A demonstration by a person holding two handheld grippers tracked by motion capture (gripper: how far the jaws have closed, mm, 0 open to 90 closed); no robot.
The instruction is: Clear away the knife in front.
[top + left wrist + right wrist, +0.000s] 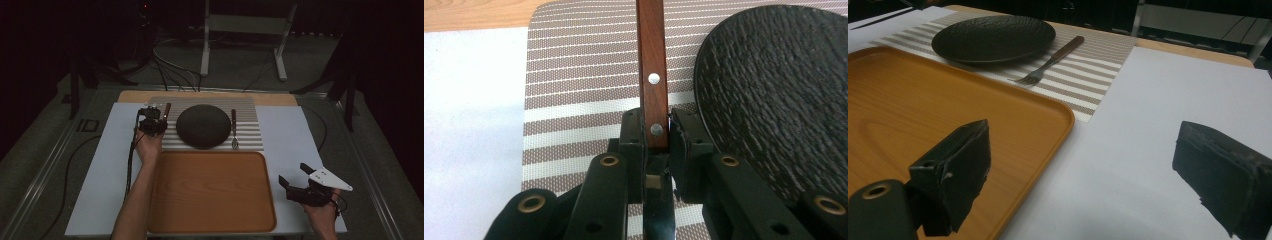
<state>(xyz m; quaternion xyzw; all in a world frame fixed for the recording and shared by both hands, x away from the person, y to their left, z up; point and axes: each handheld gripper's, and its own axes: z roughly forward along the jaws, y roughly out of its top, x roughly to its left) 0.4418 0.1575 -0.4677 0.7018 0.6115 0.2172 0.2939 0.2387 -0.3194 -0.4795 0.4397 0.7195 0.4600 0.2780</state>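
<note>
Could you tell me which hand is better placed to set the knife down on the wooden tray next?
Left. The left gripper is already shut on the knife by its wooden handle, beside the dark plate. The right gripper hangs open and empty over the white sheet, right of the tray.

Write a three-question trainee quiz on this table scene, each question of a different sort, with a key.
1. True or false: the left gripper is shut on the wooden handle of a piece of cutlery.
2. Multiple choice: where does the fork lie? A) in the wooden tray; B) on the striped placemat, right of the dark plate; C) on the dark plate.
3. Fill in: the right gripper hovers with its jaws ____, holding nothing.

Key: 1 true; 2 B; 3 open.
</note>
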